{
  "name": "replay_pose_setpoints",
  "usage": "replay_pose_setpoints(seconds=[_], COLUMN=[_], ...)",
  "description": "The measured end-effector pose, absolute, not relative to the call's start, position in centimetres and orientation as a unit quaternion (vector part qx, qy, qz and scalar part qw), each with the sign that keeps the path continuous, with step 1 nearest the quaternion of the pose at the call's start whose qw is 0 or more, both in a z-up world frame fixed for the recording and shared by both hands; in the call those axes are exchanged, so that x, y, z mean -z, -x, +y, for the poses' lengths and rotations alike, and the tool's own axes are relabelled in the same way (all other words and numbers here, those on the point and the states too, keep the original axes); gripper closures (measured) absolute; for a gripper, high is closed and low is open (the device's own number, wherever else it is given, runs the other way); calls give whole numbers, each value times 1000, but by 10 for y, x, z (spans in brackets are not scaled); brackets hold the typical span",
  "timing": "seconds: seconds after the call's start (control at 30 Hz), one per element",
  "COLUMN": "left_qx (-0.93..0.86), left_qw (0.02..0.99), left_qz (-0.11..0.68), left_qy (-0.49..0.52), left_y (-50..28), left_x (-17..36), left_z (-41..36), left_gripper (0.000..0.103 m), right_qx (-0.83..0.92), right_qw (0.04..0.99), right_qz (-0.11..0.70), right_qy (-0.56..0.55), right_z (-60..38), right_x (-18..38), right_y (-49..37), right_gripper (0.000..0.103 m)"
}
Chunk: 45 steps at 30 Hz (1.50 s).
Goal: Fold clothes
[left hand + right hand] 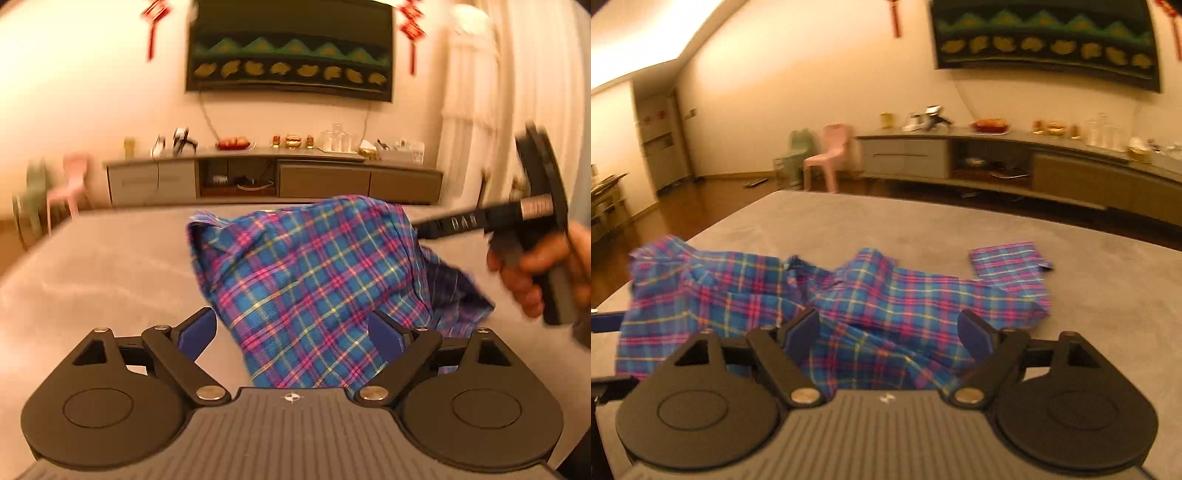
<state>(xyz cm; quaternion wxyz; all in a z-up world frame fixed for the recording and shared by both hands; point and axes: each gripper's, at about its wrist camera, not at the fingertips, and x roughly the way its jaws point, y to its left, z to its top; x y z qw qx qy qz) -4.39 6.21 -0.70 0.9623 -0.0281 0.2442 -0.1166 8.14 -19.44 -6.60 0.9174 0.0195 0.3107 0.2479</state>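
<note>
Both jaws stand wide apart, and neither one is pinching anything. The left gripper (291, 332) has cloth lying in the gap between its blue fingers (197, 330), but the fingers do not squeeze it. The right gripper (890, 332) hangs over the cloth the same way, with its fingers spread.

The plaid shirt (849, 302) lies in a rumpled heap on the grey table (886, 221), close to the near edge. It is blue with pink and yellow lines. One part, maybe a sleeve, reaches out flat toward the right side of the table. Another part spills toward the left edge. From the left camera the shirt looks humped up in the middle, not flat.

A person's hand (535, 273) holds the right gripper's handle, just beside the shirt.

I think the step now is getting hold of the shirt, or letting go of it; the blur says things are moving, but I cannot tell which way. No neat fold shows. The shirt would need to be spread flat before a fold looks tidy, and each gripper would need to pinch an edge or a corner, not the thick bunched middle.

Behind the table stand a long low cabinet (997, 162) and a pink chair (827, 155).
</note>
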Motion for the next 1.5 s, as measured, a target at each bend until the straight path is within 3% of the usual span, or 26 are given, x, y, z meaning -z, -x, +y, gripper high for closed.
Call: replay_pose_setpoints(seconds=[0.1, 0.3, 0.37, 0.43, 0.53, 0.57, 0.6, 0.63, 0.7, 0.77, 0.83, 0.9, 0.97, 1.0, 1.03, 1.07, 1.17, 1.33, 1.5], left_qx=[133, 189, 195, 204, 190, 175, 158, 150, 146, 150, 152, 154, 157, 157, 155, 156, 160, 187, 193], left_qw=[950, 887, 867, 851, 846, 853, 858, 856, 853, 857, 864, 871, 881, 888, 897, 906, 937, 970, 978], left_qz=[258, 285, 310, 339, 386, 396, 407, 414, 417, 405, 397, 390, 381, 373, 363, 347, 285, 155, 0], left_qy=[116, 310, 339, 346, 316, 292, 272, 270, 279, 281, 270, 256, 233, 218, 202, 184, 123, 19, -83], left_y=[45, 18, 1, -14, -31, -33, -33, -32, -28, -20, -12, -8, 6, 8, 14, 19, 34, 54, 88], left_x=[7, 1, 5, 11, 21, 25, 31, 36, 43, 43, 43, 41, 38, 31, 24, 15, -27, -134, -249], left_z=[94, 138, 140, 134, 119, 113, 110, 111, 118, 124, 125, 120, 111, 109, 110, 111, 117, 115, 94], left_gripper=[7, 1, 1, 1, 2, 14, 54, 70, 79, 80, 84, 88, 93, 95, 96, 100, 101, 102, 102], right_qx=[-364, -471, -489, -514, -534, -536, -536, -534, -517, -495, -470, -454, -450, -443, -431, -414, -371, -324, -271], right_qw=[860, 804, 792, 776, 765, 763, 762, 765, 785, 813, 837, 844, 837, 833, 829, 833, 887, 944, 955], right_qz=[350, 357, 360, 364, 359, 358, 356, 349, 327, 302, 279, 284, 303, 314, 324, 326, 247, 51, -110], right_qy=[-68, -69, -52, -24, 29, 48, 68, 90, 97, 50, 13, 26, 72, 107, 147, 169, 119, 23, 40], right_z=[-200, -189, -178, -161, -132, -123, -119, -119, -138, -171, -189, -174, -144, -131, -120, -113, -130, -203, -241], right_x=[81, 78, 69, 65, 63, 64, 65, 63, 47, 22, 3, 3, 16, 25, 36, 40, -6, -151, -274], right_y=[-99, -97, -81, -63, -29, -18, -12, -9, -12, -27, -44, -64, -78, -82, -85, -86, -70, 4, 79], right_gripper=[26, 26, 28, 49, 42, 42, 42, 44, 44, 42, 25, 18, 20, 39, 86, 92, 95, 95, 97])
